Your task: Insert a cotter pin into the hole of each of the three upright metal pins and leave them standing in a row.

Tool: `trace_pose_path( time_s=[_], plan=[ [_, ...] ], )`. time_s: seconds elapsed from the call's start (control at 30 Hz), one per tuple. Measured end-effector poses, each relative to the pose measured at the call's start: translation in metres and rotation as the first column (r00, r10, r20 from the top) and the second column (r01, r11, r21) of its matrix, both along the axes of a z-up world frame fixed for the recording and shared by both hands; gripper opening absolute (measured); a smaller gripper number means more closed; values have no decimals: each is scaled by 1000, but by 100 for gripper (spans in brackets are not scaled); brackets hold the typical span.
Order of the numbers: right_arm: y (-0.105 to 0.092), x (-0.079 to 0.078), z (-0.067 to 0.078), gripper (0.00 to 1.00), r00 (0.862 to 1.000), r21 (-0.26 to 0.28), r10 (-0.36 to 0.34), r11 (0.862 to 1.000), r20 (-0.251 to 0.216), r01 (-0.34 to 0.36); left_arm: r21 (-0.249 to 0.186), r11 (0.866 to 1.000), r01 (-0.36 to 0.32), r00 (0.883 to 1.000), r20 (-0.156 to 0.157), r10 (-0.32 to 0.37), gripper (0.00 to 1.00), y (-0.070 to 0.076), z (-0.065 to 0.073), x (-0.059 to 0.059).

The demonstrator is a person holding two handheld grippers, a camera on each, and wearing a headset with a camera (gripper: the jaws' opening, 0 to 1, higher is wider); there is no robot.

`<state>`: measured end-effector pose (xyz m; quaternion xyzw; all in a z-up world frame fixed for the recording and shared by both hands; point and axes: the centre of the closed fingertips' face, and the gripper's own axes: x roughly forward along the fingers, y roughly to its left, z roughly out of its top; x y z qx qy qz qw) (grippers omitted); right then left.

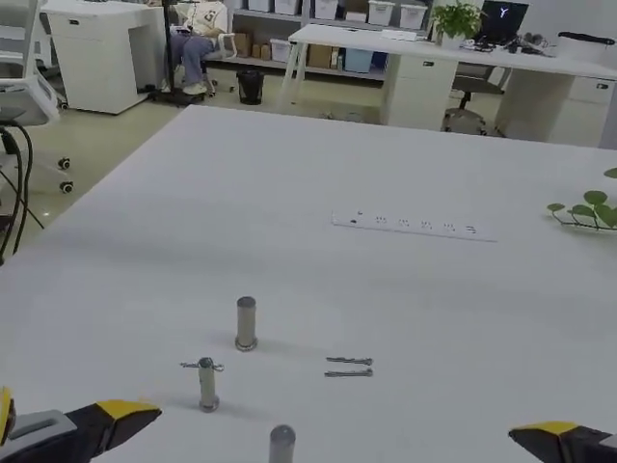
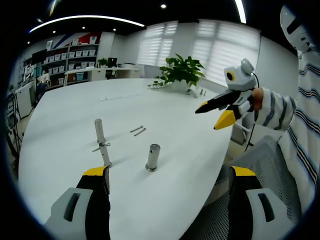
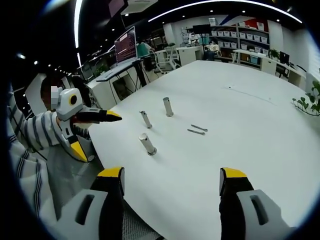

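1 of 3 done: pinned metal pin, just ahead of left gripper, carries fitted cotter pin. Far bare pin and near bare pin left to do. Loose cotter pins lie ahead, between the grippers. Left gripper and right gripper both spread wide, empty

The person running this has on a long-sleeved top, white with dark stripes, and the sleeve goes right down to the wrist. The left gripper and the right gripper look like twins: chunky light grey fingers, each with a dark oblong slot, turning black further up and capped in bright yellow. Side-on, the jaws taper to a point, kinda like a beak.
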<state>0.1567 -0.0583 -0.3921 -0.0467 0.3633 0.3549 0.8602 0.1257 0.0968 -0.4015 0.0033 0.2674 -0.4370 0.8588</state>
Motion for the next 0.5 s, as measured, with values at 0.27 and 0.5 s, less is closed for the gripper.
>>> trace_pose_path(
  time_s=[0.27, 0.5],
  plan=[
    [-7, 14, 7, 70, 996, -78, 86, 993, 27, -83, 2, 1000, -5, 1000, 2, 5, 99, 4, 1, -1],
    [-12, 31, 12, 65, 984, -149, 172, 975, 46, -164, 4, 1000, -1, 1000, 1, 1, 99, 6, 1, -1]
  ],
)
